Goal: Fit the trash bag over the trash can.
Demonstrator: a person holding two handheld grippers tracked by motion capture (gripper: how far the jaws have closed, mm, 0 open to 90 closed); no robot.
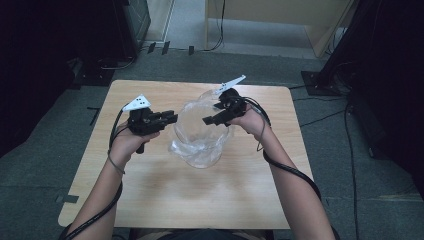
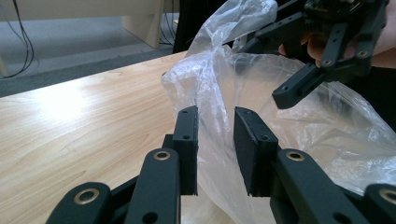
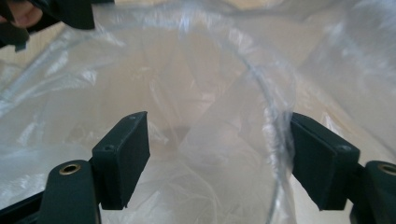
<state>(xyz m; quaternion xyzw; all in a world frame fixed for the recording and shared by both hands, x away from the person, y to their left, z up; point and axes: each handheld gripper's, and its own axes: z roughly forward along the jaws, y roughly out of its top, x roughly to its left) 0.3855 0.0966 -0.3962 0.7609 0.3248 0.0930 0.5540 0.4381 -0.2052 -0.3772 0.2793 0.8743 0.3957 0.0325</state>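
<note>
Gripping nothing yet, the left gripper [image 2: 215, 154] sits low in the left gripper view with its jaws narrowed around a fold of the clear plastic bag [image 2: 243, 93]; a gap remains on either side of the film, so I judge the pads are not pressing it. In the high view this gripper [image 1: 167, 119] lies at the bag's left rim, apparently to take that edge. The bag [image 1: 200, 135] rests at the middle of the desk [image 1: 150, 195], slumped and rounded, its mouth opening upward and toward the far edge; it has no clear long axis. Farther up and to the right, the right gripper [image 1: 212, 119] reaches into the bag's mouth. In its own view the jaws [image 3: 215, 158] stand spread wide with the bag's curved rim running just inside the right-hand pad, likely holding the mouth open.
</note>
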